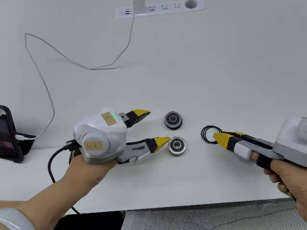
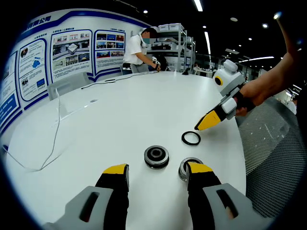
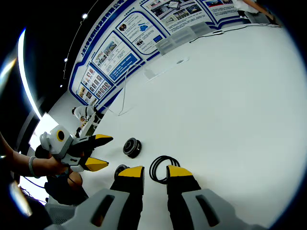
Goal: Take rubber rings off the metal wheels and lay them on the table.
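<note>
Head view: a white table (image 1: 192, 191) under a wall power strip (image 1: 163, 7). The left gripper (image 1: 156, 127) is spread wide and empty beside the far metal wheel (image 1: 173, 120) and the near metal wheel (image 1: 177, 146). The rubber rings (image 1: 210, 133) lie at the tips of the right gripper (image 1: 219, 138).
Left gripper view: a poster wall (image 2: 72, 48) and shelving (image 2: 175, 36).
Right gripper view: the jaws are narrowly parted and empty.

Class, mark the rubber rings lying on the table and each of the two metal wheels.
rubber rings (image 2: 191, 143), left gripper view, near edge of the band.
far metal wheel (image 1: 173, 120), head view, centre hub.
near metal wheel (image 1: 177, 145), head view, centre hub.
</note>
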